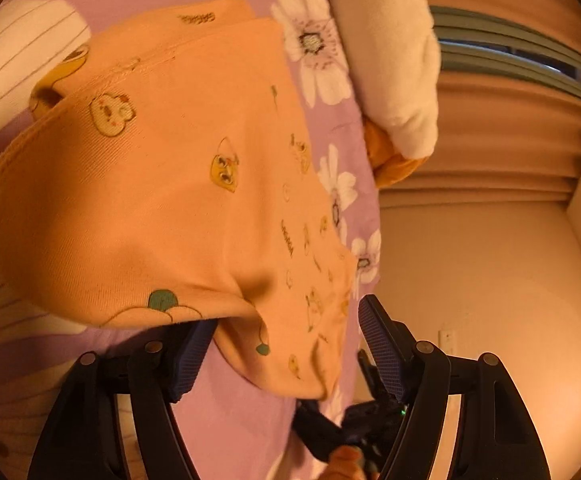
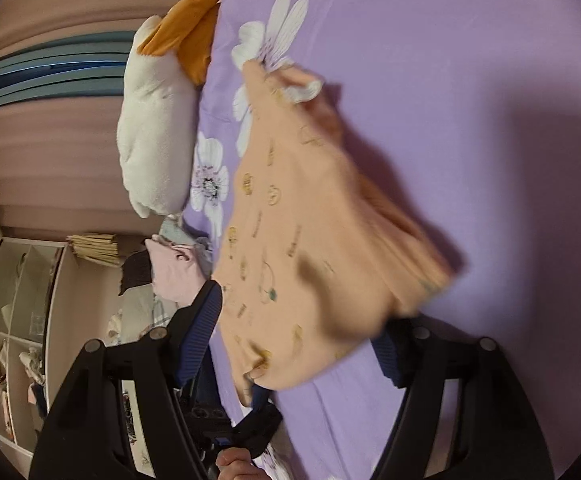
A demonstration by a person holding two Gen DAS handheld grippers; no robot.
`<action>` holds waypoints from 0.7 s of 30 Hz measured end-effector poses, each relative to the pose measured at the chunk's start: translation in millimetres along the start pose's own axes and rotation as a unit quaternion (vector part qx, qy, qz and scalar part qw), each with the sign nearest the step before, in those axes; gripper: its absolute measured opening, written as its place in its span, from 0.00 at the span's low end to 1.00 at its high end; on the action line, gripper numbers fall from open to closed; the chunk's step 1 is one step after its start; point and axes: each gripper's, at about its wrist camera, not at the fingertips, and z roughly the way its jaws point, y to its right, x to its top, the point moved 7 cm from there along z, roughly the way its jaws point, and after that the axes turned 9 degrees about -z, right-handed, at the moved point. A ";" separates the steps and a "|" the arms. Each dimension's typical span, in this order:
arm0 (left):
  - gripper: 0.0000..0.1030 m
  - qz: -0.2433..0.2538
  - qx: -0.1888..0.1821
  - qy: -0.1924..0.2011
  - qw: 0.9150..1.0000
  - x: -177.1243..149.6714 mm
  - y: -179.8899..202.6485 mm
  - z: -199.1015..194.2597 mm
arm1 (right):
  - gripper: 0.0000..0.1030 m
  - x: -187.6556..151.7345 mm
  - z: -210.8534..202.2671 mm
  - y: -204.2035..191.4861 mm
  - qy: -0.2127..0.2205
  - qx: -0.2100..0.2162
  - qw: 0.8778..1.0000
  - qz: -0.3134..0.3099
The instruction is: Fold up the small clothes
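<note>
Peach cartoon-print garment (image 1: 162,184); lilac, apparently daisy-patterned sheet (image 2: 450,60).

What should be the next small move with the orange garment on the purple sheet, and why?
Probably close both tools on the garment's near edge. The orange garment lies bunched on the purple sheet, its edge between the open fingers of the left tool and the right tool, so neither grips it yet.

- I see a bedroom in a home: a lilac bedsheet printed with white flowers (image 2: 450,60) fills my view.
- A white-and-orange plush pillow (image 2: 158,128) lies at its edge.
- Pleated pinkish curtains (image 2: 50,152) hang behind.
- White open shelving (image 2: 18,320) holds clutter beside heaped laundry (image 2: 174,268).
</note>
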 end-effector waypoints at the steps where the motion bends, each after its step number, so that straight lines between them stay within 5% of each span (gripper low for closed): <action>1: 0.71 -0.010 0.020 -0.017 1.000 -5.7 -5.5 -5.4 | 0.65 -0.8 -2.3 -1.8 0.002 -0.008 1.000 -0.006; 4: 0.71 -0.051 0.014 0.041 0.998 -5.8 -17.6 -37.6 | 0.65 -5.7 -8.8 0.8 -0.010 -0.011 1.000 -0.001; 6: 0.70 -0.032 0.051 0.122 0.991 4.9 -20.9 -61.3 | 0.65 -5.1 -12.3 4.6 -0.009 -0.008 1.000 0.011; 7: 0.71 -0.010 0.073 0.131 0.989 8.1 -19.3 -63.1 | 0.65 -5.9 -15.2 5.5 -0.006 -0.005 1.000 0.014; 13: 0.71 -0.001 0.049 0.050 0.998 13.1 -9.7 -30.0 | 0.67 -1.4 -6.0 6.3 -0.004 -0.009 1.000 0.015; 20: 0.70 0.007 0.037 0.065 0.997 35.5 9.6 -2.0 | 0.70 22.9 21.3 -4.4 0.009 -0.003 1.000 0.012; 21: 0.59 0.014 0.042 0.073 0.996 37.7 11.0 1.3 | 0.68 27.4 27.4 -4.0 0.010 -0.006 1.000 0.013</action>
